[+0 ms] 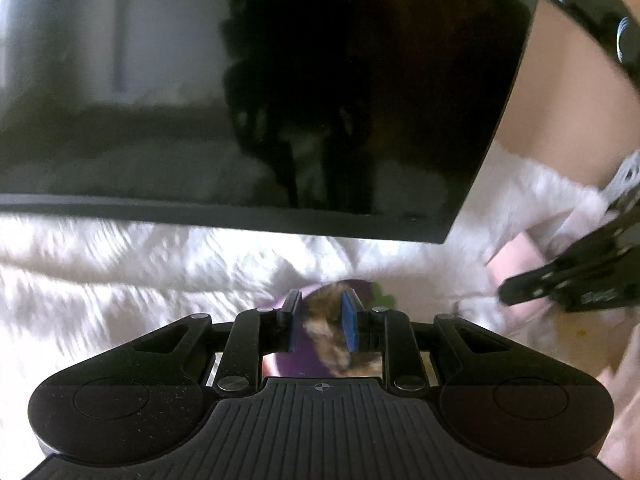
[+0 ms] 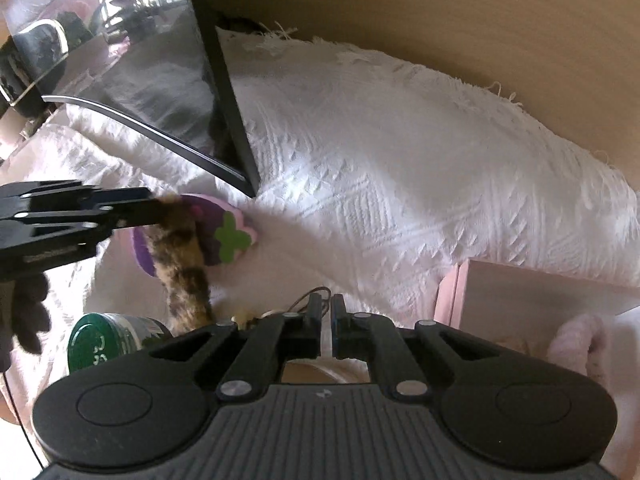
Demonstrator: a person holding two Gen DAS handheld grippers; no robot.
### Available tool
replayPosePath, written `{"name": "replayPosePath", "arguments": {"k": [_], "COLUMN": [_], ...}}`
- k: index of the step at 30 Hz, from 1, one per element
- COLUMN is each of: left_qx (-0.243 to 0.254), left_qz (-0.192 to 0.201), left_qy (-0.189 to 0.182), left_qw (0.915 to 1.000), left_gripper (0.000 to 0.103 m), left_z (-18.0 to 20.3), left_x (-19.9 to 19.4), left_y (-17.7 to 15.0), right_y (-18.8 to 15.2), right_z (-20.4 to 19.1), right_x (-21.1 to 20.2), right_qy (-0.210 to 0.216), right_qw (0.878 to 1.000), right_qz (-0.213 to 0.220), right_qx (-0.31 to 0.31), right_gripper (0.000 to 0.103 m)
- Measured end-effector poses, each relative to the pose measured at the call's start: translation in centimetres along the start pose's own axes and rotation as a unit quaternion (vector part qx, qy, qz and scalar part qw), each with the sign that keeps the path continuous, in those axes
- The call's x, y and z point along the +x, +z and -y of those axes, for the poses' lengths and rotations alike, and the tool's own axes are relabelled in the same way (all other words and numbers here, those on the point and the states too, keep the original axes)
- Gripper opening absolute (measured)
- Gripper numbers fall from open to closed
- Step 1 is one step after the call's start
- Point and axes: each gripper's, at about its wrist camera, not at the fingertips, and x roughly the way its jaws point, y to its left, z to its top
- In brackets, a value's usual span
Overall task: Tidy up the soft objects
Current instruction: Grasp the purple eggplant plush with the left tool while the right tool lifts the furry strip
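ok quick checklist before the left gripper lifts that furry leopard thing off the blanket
1. Left gripper has the leopard-print furry strip between its fingers: ok; both views show the fur in the pinch.
2. Grip firm enough to lift: cannot tell; the fur is soft and the left wrist view is blurred.
3. Purple felt piece free of the strip: not ok; the strip lies across it and it may come up too.
4. Monitor clear of the lift path: not ok; its lower edge hangs close above the gripper.
5. Right gripper out of the way: ok; nearly shut, empty, off to the side.
6. Green-lidded jar near the strip's tail: cannot tell if touching.
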Motion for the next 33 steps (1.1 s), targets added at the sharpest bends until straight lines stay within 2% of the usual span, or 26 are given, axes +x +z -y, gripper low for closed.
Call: {"name": "replayPosePath", "arguments": {"k": [2,4,6,8,10,12,14,15,16,17,20,25,28,31,33], "left_qx": [0.000,-0.033,-0.058,-0.061,-0.072,-0.088,-0.088,-0.084,-0.078,-0.071,-0.042,-0.035,-0.030,-0.041,-0.015], "left_qz": [0.005,0.005,-0.013,-0.020,-0.013,-0.003,0.004,0.007,0.010,0.013,0.020,-0.002,-0.018,-0.047,-0.059], "left_qy": [0.015,0.000,-0.017,-0.013,-0.016,-0.032,-0.038,-0.037,-0.037,-0.036,-0.034,-0.044,-0.056,-0.085,-0.090], "left_qw": [0.9999,0.9994,0.9981,0.9978,0.9972,0.9956,0.9954,0.9958,0.9962,0.9968,0.9983,0.9984,0.9978,0.9945,0.9941], "left_gripper": [0.026,0.025,0.025,0.025,0.025,0.025,0.025,0.025,0.025,0.025,0.025,0.025,0.028,0.031,0.034], "left_z": [-0.5,-1.7,-2.8,-3.1,-3.5,-4.0,-4.2,-4.3,-4.3,-4.3,-3.8,-3.2,-3.1,-3.6,-3.4], "left_x": [-0.2,-0.4,0.0,0.2,-0.3,-1.0,-1.6,-1.9,-2.0,-2.0,-1.3,1.7,2.6,3.0,2.8], "left_y": [0.4,0.7,0.4,-0.2,-0.9,-1.4,-1.7,-1.8,-1.8,-1.8,-1.0,0.6,0.9,0.6,0.0], "right_y": [-0.1,0.0,0.5,1.4,2.3,2.8,2.9,2.8,2.7,2.6,2.1,2.2,2.3,2.5,2.7], "right_z": [-0.5,-1.7,-3.0,-4.6,-6.3,-7.8,-8.9,-9.2,-9.3,-9.4,-8.0,-4.2,-3.9,-4.5,-5.0], "right_x": [-0.6,-1.0,-0.8,0.3,2.1,4.4,6.6,7.3,7.7,7.8,5.8,4.7,5.4,6.4,7.0], "right_qy": [0.022,0.059,0.073,0.089,0.099,0.097,0.091,0.088,0.083,0.079,0.053,0.014,0.028,0.047,0.048], "right_qw": [1.000,0.998,0.997,0.995,0.994,0.993,0.992,0.991,0.991,0.990,0.993,0.997,0.997,0.995,0.995], "right_qz": [0.006,0.010,0.007,-0.010,-0.034,-0.060,-0.084,-0.091,-0.097,-0.100,-0.071,-0.065,-0.070,-0.082,-0.085], "right_qx": [-0.010,-0.030,-0.037,-0.036,-0.033,-0.034,-0.035,-0.036,-0.045,-0.057,-0.081,-0.042,-0.023,-0.014,-0.013], "right_gripper": [0.012,0.028,0.033,0.034,0.044,0.050,0.050,0.042,0.021,0.013,0.013,0.012,0.012,0.013,0.013]}}
